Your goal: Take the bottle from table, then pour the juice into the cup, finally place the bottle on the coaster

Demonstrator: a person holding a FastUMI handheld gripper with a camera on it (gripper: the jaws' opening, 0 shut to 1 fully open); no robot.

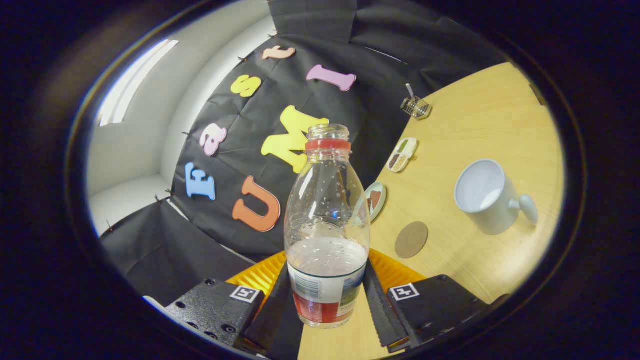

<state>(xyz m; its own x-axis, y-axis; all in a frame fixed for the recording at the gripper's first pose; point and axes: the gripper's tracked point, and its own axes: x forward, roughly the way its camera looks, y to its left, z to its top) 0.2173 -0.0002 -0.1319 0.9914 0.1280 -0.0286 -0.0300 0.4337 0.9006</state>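
Observation:
A clear plastic bottle [327, 225] with a red neck ring, no cap and a little pale juice in its lower half stands between my fingers. The gripper [327, 300] is shut on the bottle's labelled lower part, one pad on each side, and the bottle hangs above the wooden table [480, 120]. The whole scene is tilted in the view. A white mug [487, 196] with its handle turned away from the bottle rests on the table beyond and to the right of the fingers. A round brown coaster [411, 239] lies flat between the bottle and the mug.
A small round dish [375, 199] with brown contents sits just behind the bottle. Farther back lie an oblong divided tray [402, 154] of dried goods and a small wire rack [415, 106] near the booth's black cloth wall.

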